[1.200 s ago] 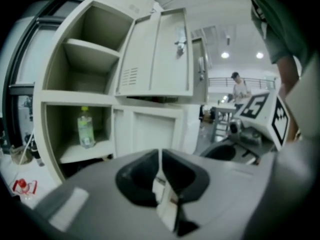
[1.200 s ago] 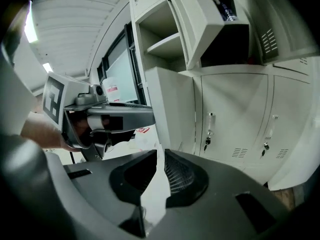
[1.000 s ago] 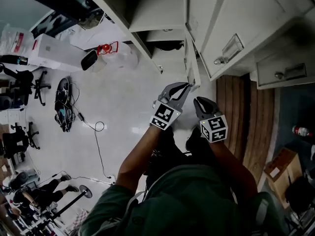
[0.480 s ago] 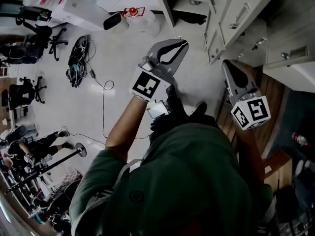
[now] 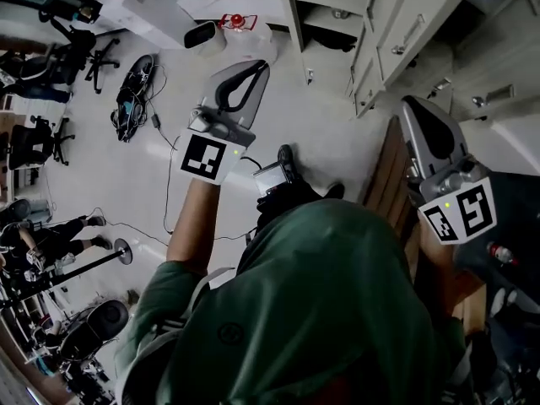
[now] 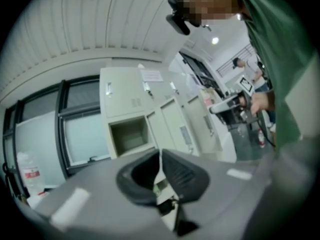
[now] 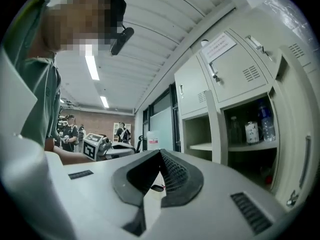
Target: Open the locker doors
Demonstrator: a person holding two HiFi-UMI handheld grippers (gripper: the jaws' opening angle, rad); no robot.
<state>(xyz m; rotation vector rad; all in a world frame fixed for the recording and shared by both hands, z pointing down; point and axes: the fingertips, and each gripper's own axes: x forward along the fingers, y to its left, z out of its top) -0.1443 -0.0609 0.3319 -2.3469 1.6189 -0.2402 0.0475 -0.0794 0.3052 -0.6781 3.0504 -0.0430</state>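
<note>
Cream metal lockers (image 7: 231, 76), some open

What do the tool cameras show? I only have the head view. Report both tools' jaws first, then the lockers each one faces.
Observer: The left tool and the right tool each have their jaws together, with nothing between them.
Operator: Now the lockers by the right tool.
Observer: An open locker compartment beside it holds a bottle and a small container on its shelf.
Operator: Give me the left side.
Observer: Ahead of the left tool, one locker cell stands open and looks empty.
</note>
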